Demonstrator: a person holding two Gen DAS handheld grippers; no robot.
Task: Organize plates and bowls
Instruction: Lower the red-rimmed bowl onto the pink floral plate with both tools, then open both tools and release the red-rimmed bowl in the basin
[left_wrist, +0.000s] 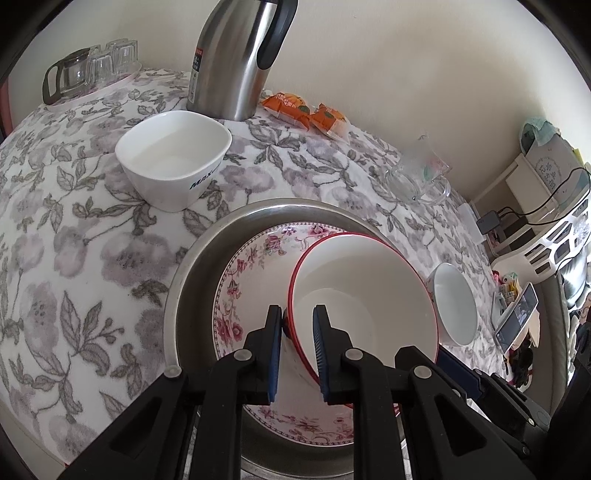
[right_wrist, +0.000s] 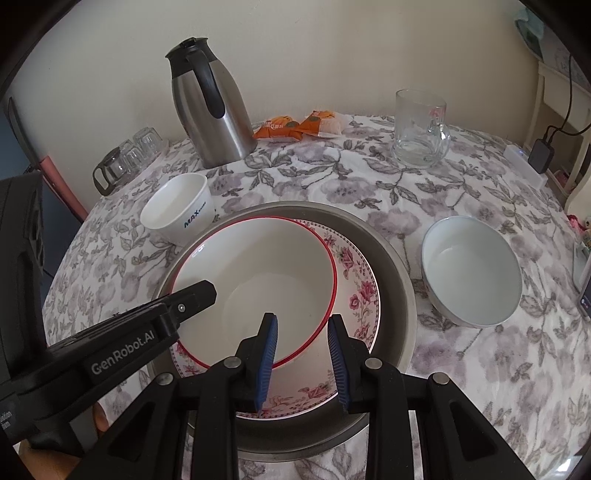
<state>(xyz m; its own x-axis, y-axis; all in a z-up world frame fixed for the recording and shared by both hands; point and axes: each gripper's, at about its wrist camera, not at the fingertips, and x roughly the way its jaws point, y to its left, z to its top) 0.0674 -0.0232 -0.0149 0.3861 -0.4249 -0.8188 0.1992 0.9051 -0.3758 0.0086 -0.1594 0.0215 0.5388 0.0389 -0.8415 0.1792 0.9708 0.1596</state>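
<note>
A: Two grippers sit at one red-rimmed bowl (left_wrist: 365, 291)?
B: Yes. The left gripper (left_wrist: 298, 350) is clamped on its rim, one finger inside, one outside. The right gripper (right_wrist: 303, 354) straddles the near rim; whether its pads press, I cannot tell.
A: Where's the bowl?
B: Tilted on the floral plate (right_wrist: 360, 291), inside the steel basin (right_wrist: 397, 266). A square white bowl (left_wrist: 173, 158) and a round white bowl (right_wrist: 471, 271) stand apart on the flowered tablecloth (left_wrist: 74, 236).
</note>
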